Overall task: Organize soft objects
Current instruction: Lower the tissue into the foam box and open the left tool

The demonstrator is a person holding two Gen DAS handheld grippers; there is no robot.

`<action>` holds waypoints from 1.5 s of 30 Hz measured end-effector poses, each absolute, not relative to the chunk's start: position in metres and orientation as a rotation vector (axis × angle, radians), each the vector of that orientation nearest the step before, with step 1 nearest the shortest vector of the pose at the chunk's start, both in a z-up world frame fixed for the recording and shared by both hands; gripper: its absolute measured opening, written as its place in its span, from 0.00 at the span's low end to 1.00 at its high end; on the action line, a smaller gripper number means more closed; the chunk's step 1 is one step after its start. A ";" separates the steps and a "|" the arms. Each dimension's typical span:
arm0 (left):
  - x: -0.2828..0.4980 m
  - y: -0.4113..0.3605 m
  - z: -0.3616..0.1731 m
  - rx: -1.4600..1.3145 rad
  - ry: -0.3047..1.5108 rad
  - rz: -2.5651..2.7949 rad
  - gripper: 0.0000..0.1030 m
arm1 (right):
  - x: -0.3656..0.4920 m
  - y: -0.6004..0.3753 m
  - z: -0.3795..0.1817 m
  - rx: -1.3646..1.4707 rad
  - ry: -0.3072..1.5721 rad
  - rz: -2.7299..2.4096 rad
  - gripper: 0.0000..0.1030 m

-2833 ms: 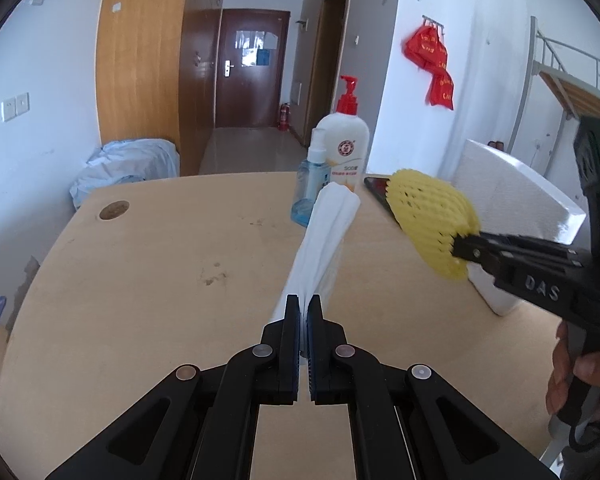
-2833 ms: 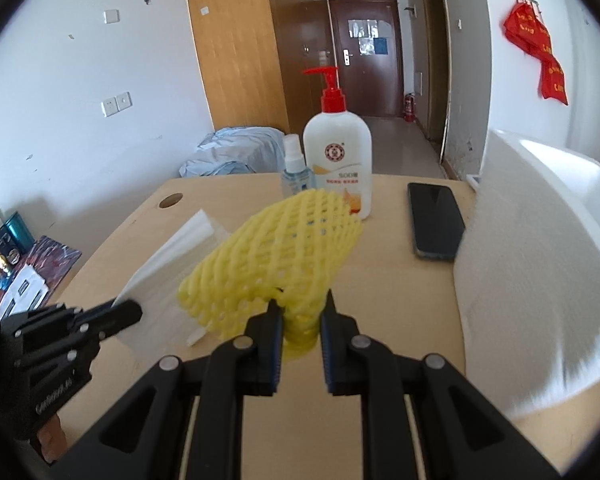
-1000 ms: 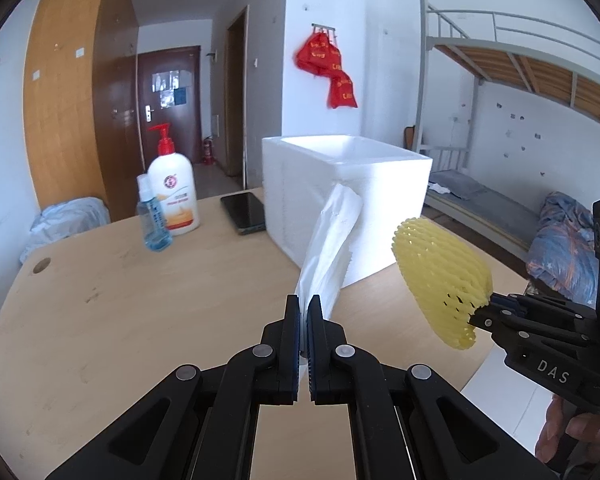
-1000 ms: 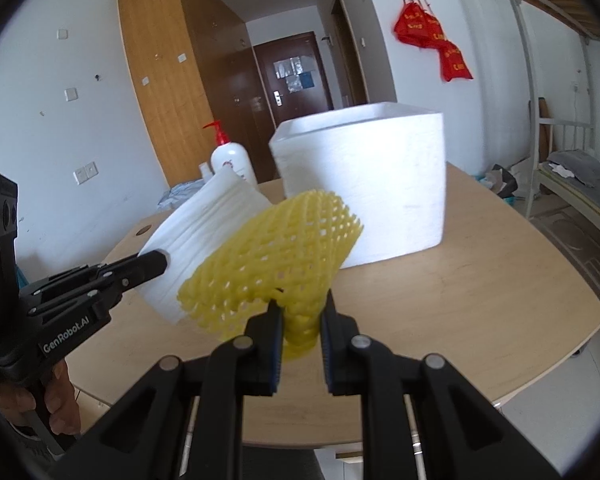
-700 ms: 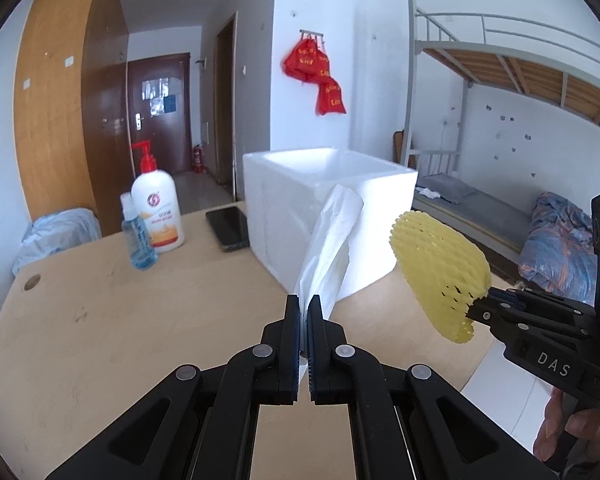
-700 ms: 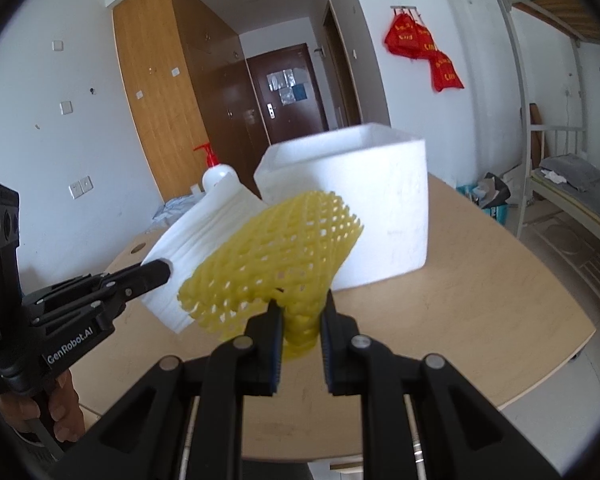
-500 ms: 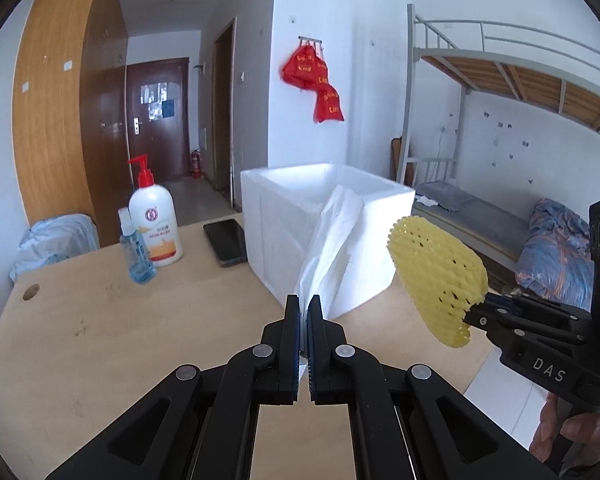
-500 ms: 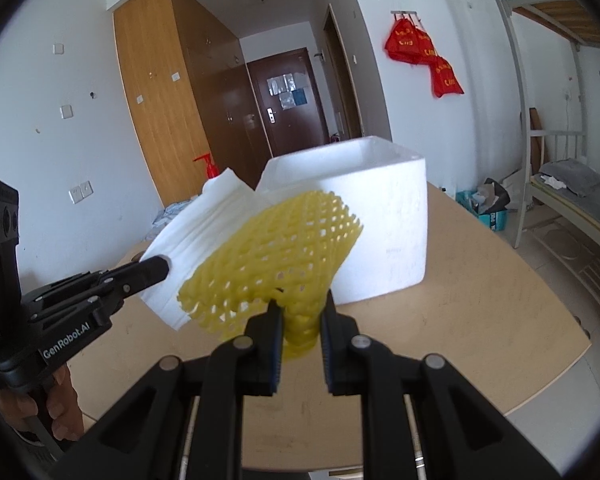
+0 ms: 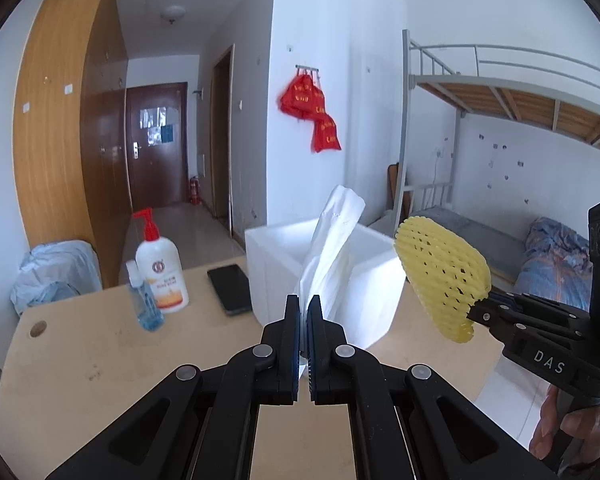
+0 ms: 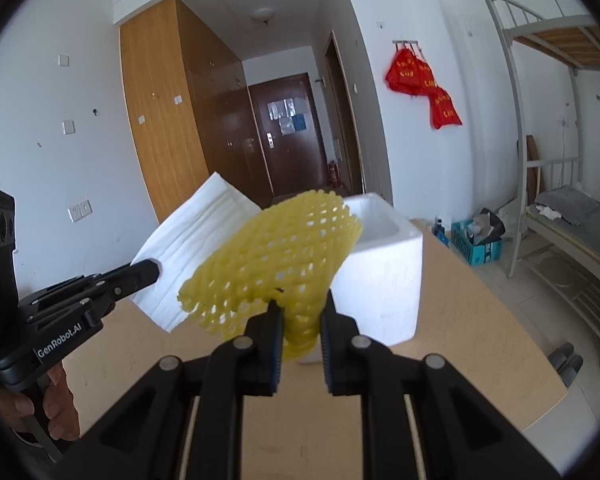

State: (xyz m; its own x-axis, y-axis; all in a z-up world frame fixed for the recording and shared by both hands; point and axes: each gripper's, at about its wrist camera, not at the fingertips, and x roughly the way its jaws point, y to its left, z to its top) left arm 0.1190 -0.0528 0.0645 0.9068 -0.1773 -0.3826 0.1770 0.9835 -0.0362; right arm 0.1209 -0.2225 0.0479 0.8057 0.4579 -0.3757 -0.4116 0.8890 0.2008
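My left gripper (image 9: pixel 304 312) is shut on a white foam sheet (image 9: pixel 332 248) that stands up from its jaws; the sheet also shows in the right wrist view (image 10: pixel 196 240). My right gripper (image 10: pixel 300 312) is shut on a yellow foam net sleeve (image 10: pixel 276 260), which also shows in the left wrist view (image 9: pixel 440 276). Both are held in the air above the table, in front of an open white foam box (image 9: pixel 376 276), also in the right wrist view (image 10: pixel 384 272).
On the wooden table (image 9: pixel 100 364) stand a white pump bottle (image 9: pixel 160 272) and a small blue bottle (image 9: pixel 144 304), with a black phone (image 9: pixel 230 288) lying by the box. A bunk bed (image 9: pixel 540 120) stands at the right. The table edge (image 10: pixel 540 360) is near.
Both grippers have risen and tilted up with their foam pieces. The foam box now sits lower in both views, with its open top in sight.
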 end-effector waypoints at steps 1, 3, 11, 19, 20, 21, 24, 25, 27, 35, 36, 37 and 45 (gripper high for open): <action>0.121 -0.052 0.067 -0.003 0.393 -0.182 0.03 | 0.122 -0.222 0.049 0.112 0.426 0.467 0.19; 0.124 -0.051 0.071 -0.003 0.390 -0.181 0.03 | 0.125 -0.222 0.052 0.111 0.419 0.465 0.19; 0.139 -0.052 0.082 -0.022 0.397 -0.224 0.03 | 0.136 -0.222 0.055 0.112 0.411 0.458 0.19; 0.157 -0.058 0.088 -0.011 0.390 -0.219 0.03 | 0.147 -0.224 0.058 0.113 0.412 0.458 0.19; 0.161 -0.059 0.089 -0.013 0.392 -0.224 0.03 | 0.146 -0.223 0.058 0.110 0.413 0.458 0.19; 0.164 -0.060 0.089 -0.014 0.395 -0.230 0.03 | 0.149 -0.223 0.059 0.109 0.413 0.459 0.19; 0.174 -0.065 0.090 -0.008 0.396 -0.229 0.03 | 0.156 -0.223 0.060 0.104 0.415 0.457 0.19; 0.176 -0.066 0.091 -0.008 0.398 -0.230 0.03 | 0.159 -0.223 0.061 0.104 0.416 0.460 0.19; 0.182 -0.067 0.091 -0.010 0.397 -0.230 0.03 | 0.166 -0.223 0.061 0.101 0.419 0.454 0.19; 0.209 -0.071 0.096 -0.017 0.400 -0.239 0.03 | 0.188 -0.224 0.066 0.095 0.421 0.444 0.19; 0.213 -0.071 0.097 -0.021 0.398 -0.241 0.03 | 0.192 -0.224 0.067 0.097 0.423 0.441 0.19; 0.216 -0.072 0.097 -0.023 0.398 -0.241 0.03 | 0.197 -0.224 0.066 0.097 0.427 0.439 0.19; 0.248 -0.073 0.088 -0.040 0.423 -0.245 0.03 | 0.215 -0.217 0.058 0.094 0.455 0.447 0.19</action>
State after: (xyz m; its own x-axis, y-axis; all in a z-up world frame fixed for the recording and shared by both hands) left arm 0.2483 -0.0727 0.0882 0.8829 -0.2434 -0.4016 0.2269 0.9698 -0.0890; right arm 0.2147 -0.2174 0.0582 0.8033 0.4378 -0.4037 -0.3963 0.8990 0.1863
